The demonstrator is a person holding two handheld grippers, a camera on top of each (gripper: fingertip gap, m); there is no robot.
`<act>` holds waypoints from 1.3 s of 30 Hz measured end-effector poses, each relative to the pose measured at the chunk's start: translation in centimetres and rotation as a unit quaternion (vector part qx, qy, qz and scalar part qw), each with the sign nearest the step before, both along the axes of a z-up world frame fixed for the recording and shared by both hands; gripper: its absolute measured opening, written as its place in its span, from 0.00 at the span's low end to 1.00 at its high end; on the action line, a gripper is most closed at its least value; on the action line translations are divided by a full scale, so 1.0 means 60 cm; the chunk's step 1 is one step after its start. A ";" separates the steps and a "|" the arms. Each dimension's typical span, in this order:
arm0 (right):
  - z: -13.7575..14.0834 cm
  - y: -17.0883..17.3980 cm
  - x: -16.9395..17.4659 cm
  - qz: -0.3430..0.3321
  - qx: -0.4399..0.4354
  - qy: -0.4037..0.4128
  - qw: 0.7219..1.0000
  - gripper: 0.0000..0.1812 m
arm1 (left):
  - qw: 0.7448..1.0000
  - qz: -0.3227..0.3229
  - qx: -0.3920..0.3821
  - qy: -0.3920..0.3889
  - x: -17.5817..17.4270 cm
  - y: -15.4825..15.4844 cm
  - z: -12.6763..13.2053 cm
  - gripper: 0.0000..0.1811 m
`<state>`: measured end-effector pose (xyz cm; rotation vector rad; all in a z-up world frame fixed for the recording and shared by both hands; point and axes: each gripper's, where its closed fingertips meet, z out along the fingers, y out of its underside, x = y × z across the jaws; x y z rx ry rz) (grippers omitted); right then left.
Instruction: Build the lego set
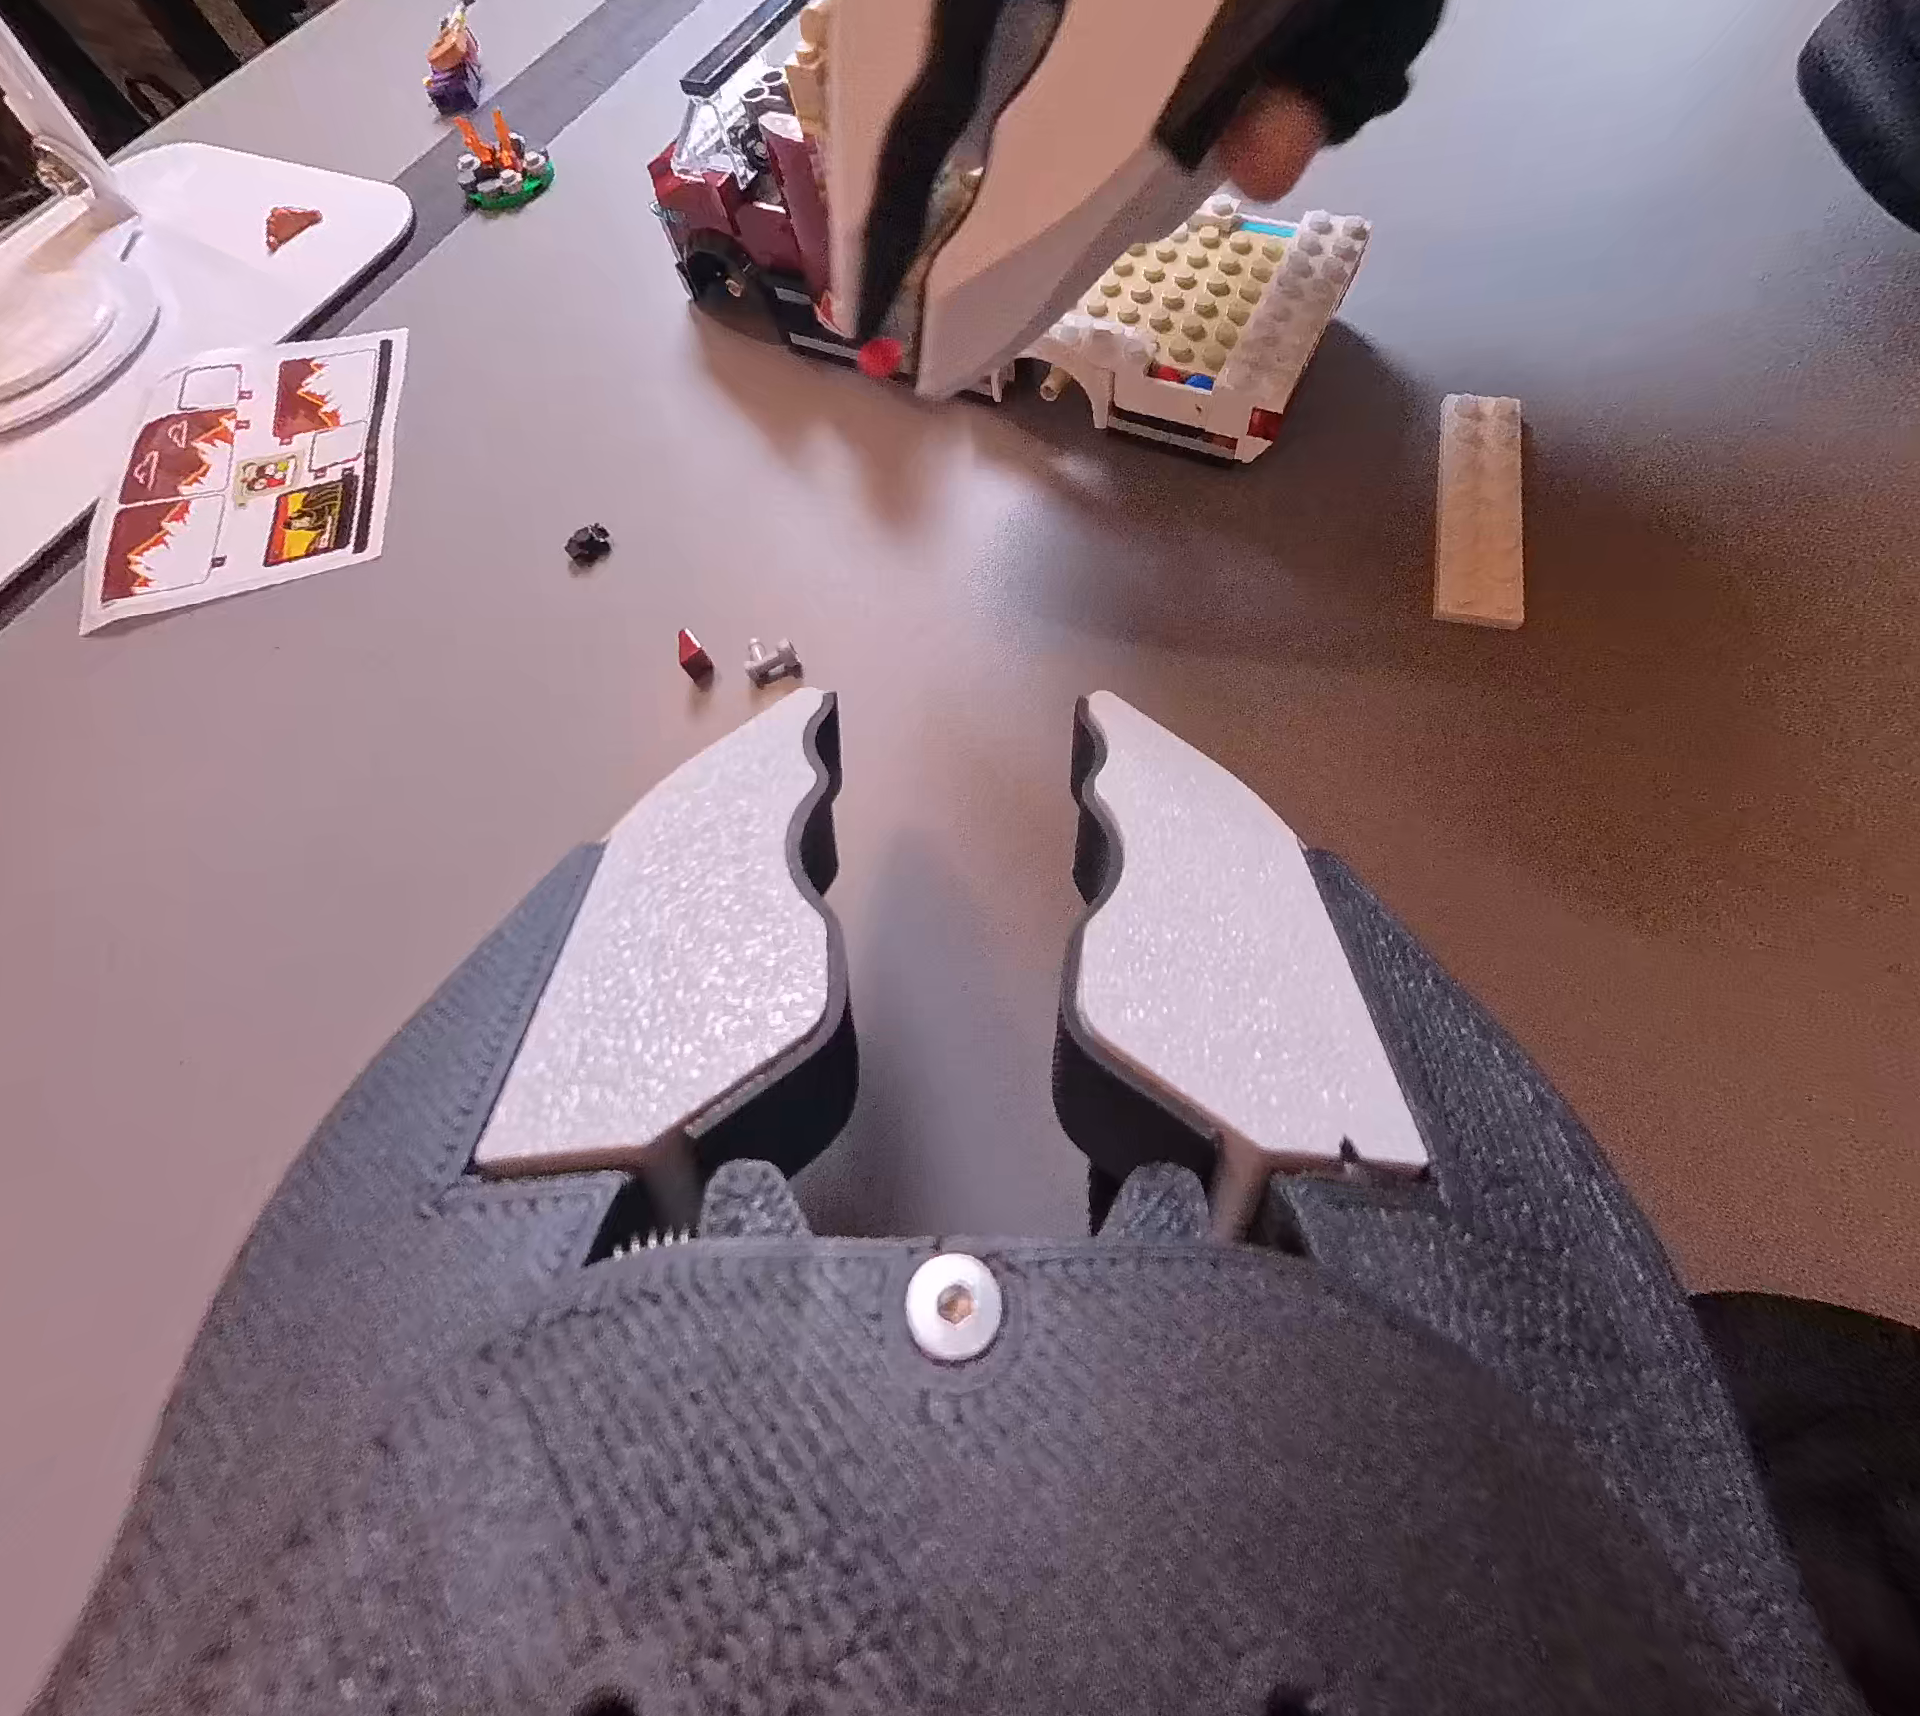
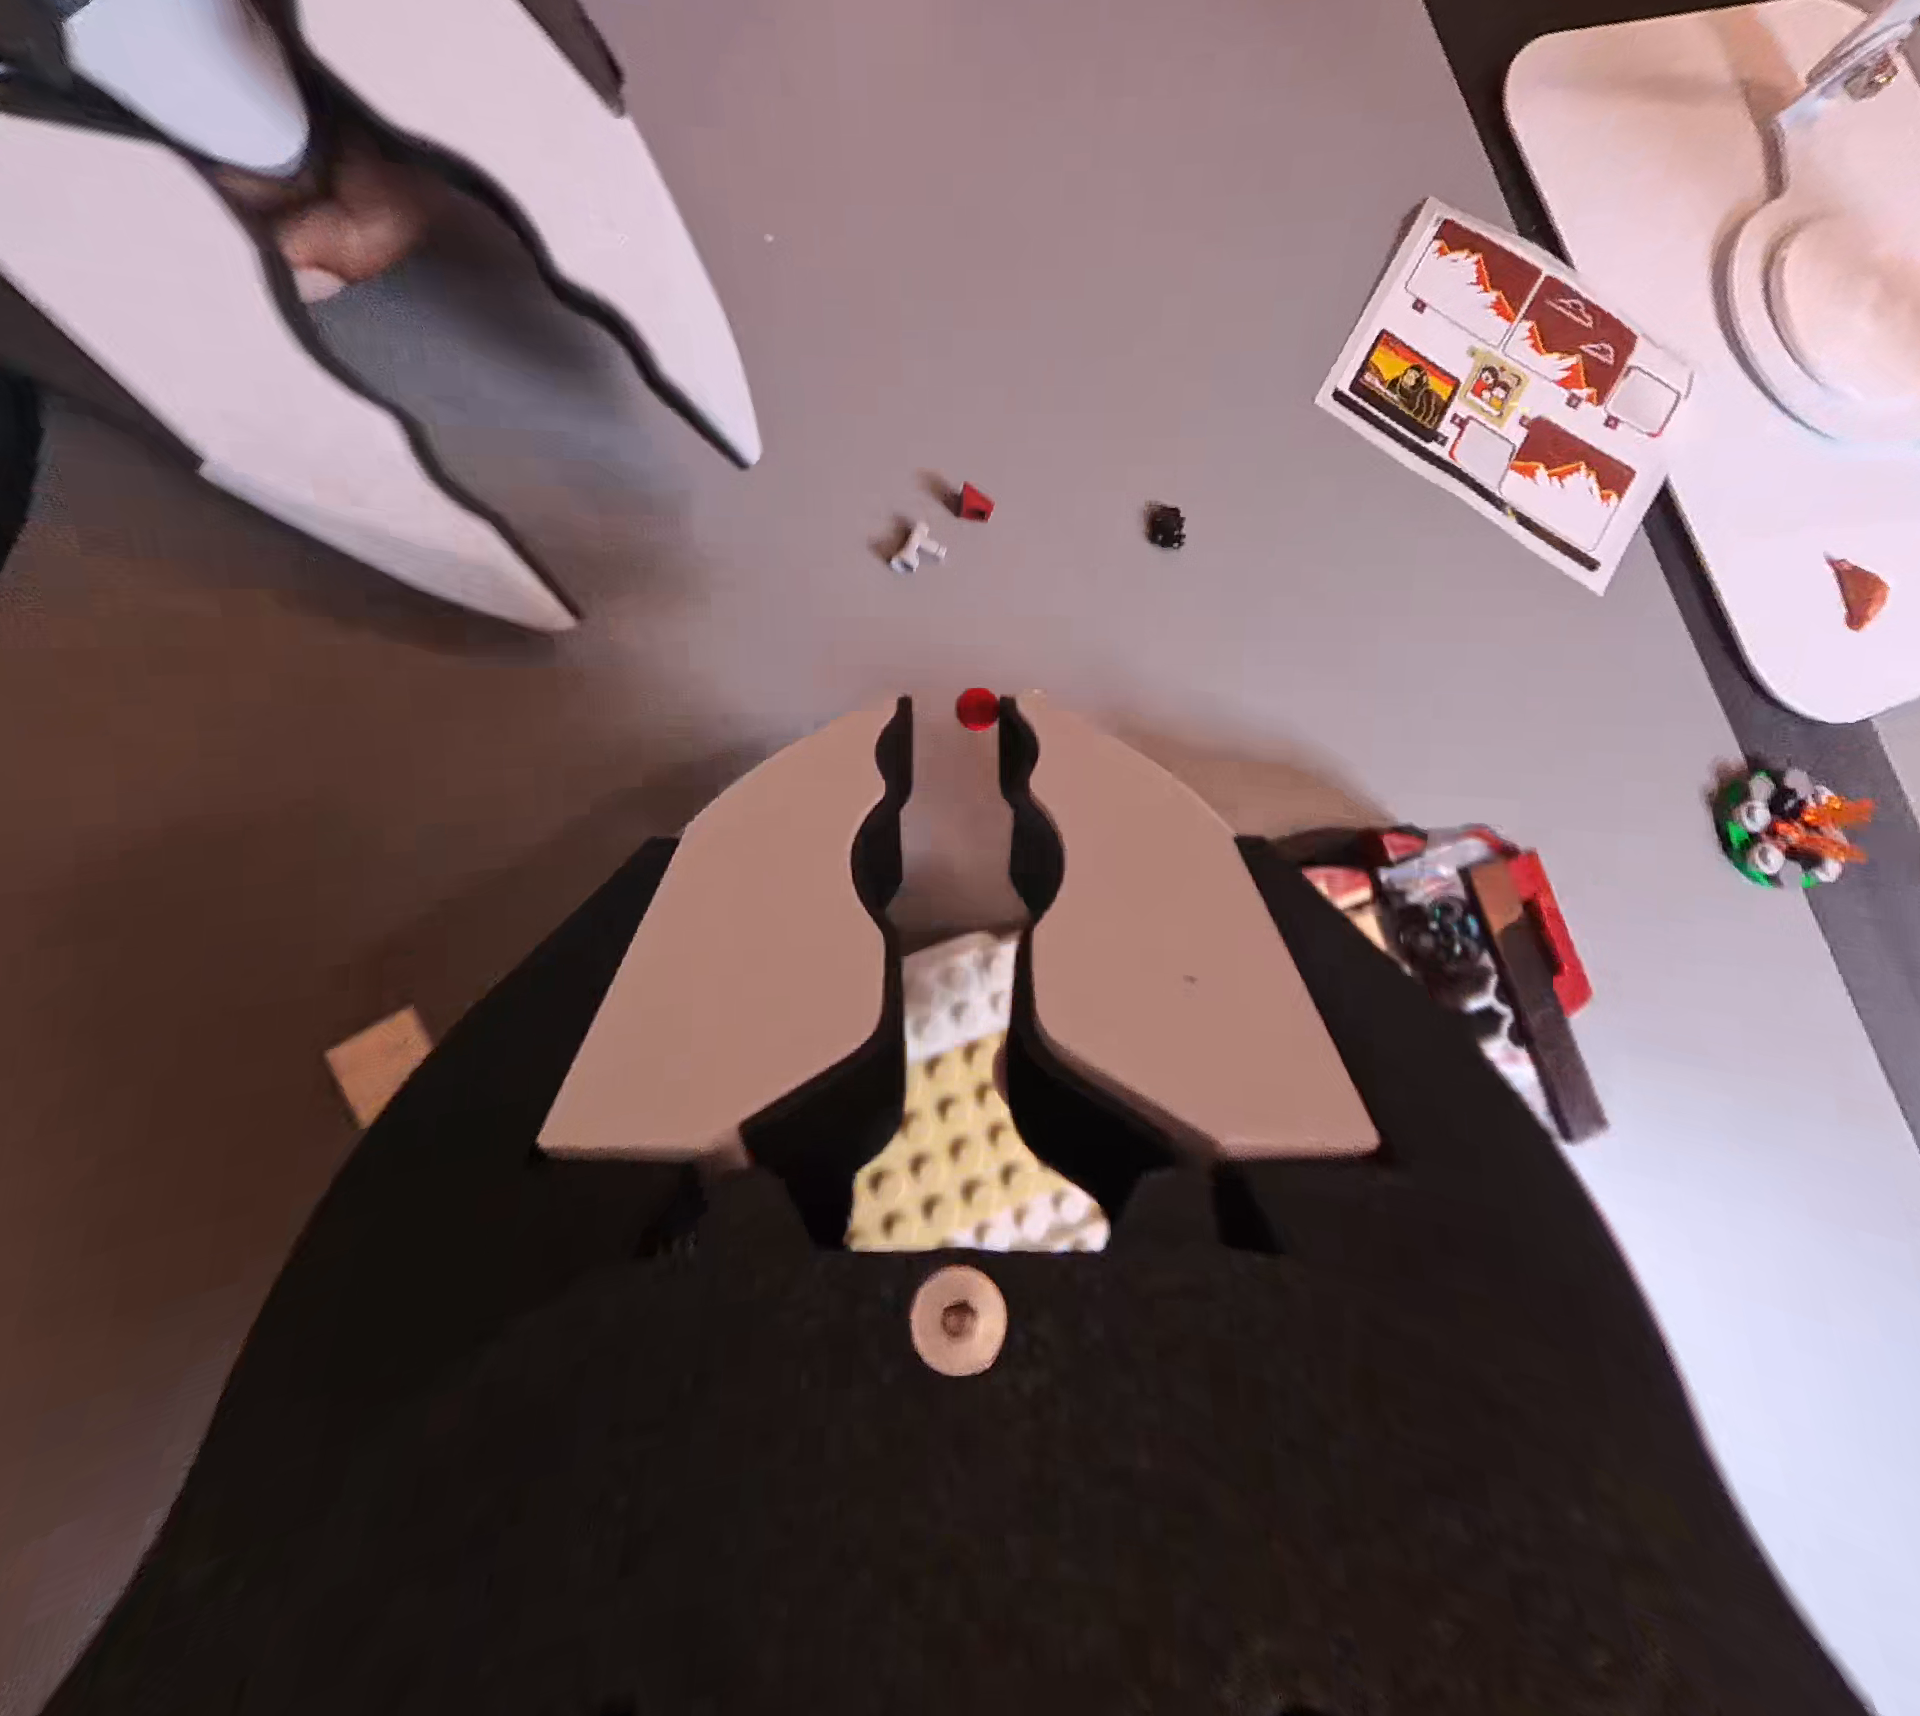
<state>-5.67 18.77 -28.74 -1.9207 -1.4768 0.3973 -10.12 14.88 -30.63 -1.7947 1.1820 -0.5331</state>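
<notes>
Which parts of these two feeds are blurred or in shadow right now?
Left wrist view: the right claw is smeared by motion blur, its shadow falling on the table below the truck; the left claw is sharp. Right wrist view: the left claw is soft and blurred, the truck is fuzzy, and the sticker sheet stays clear.

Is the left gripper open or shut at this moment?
Open. The left gripper has a wide gap between its two grey fingers, with only bare grey-brown table visible between them; it holds nothing.
</notes>
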 end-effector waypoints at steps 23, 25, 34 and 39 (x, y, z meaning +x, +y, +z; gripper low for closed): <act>0.039 -0.073 0.074 0.028 0.008 0.039 0.999 0.00 | 1.000 -0.002 0.015 0.026 0.004 -0.001 -0.008 0.22; 0.023 -0.093 0.100 0.022 -0.005 0.026 0.999 0.00 | 1.000 -0.015 0.016 0.021 0.016 -0.008 -0.007 0.21; -0.025 -0.158 0.141 0.035 -0.045 0.034 0.998 0.05 | 0.991 -0.131 -0.001 0.002 0.128 -0.048 0.017 0.10; -0.068 -0.182 0.124 0.068 -0.069 -0.018 0.995 0.21 | 0.989 -0.151 -0.004 0.011 0.156 -0.054 0.007 0.11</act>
